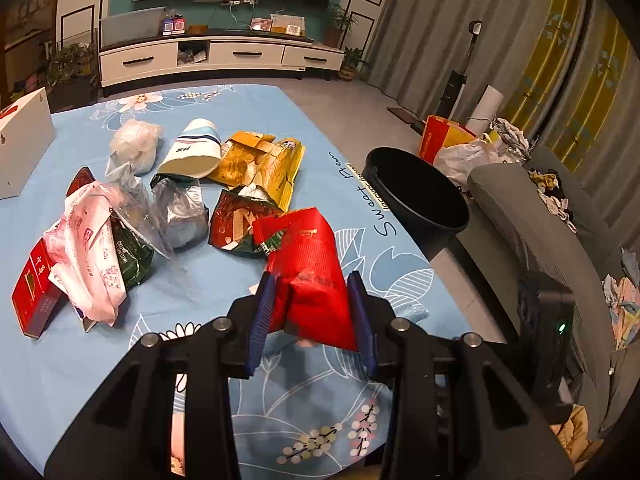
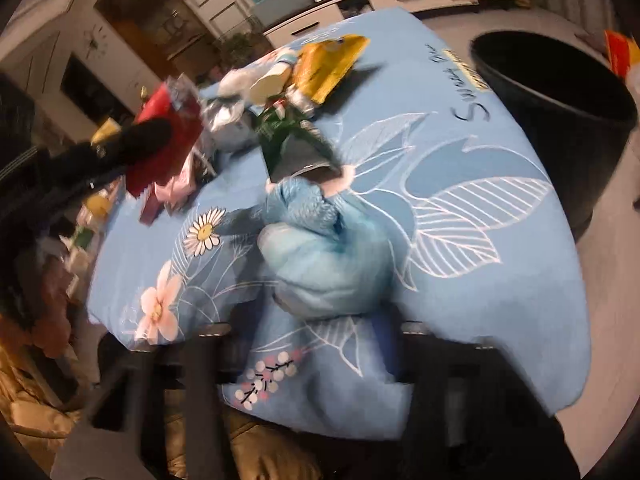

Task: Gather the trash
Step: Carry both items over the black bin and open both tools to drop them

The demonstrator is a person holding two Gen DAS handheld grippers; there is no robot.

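The left gripper (image 1: 312, 300) squeezes a red wrapper (image 1: 310, 264) above the counter (image 1: 100, 360) near the black bin (image 1: 416, 196), while the right gripper (image 2: 320, 312), tilted down, pinches a pale blue bag (image 2: 324, 264).

The left claw (image 1: 312, 312) is a matte black plastic frame with angular cut-outs, four round silver bolt heads across its top and two ribbed blue fingers (image 1: 262, 312). The right claw (image 2: 320, 320) shows the same black frame, blurred, its silver bolts faint.
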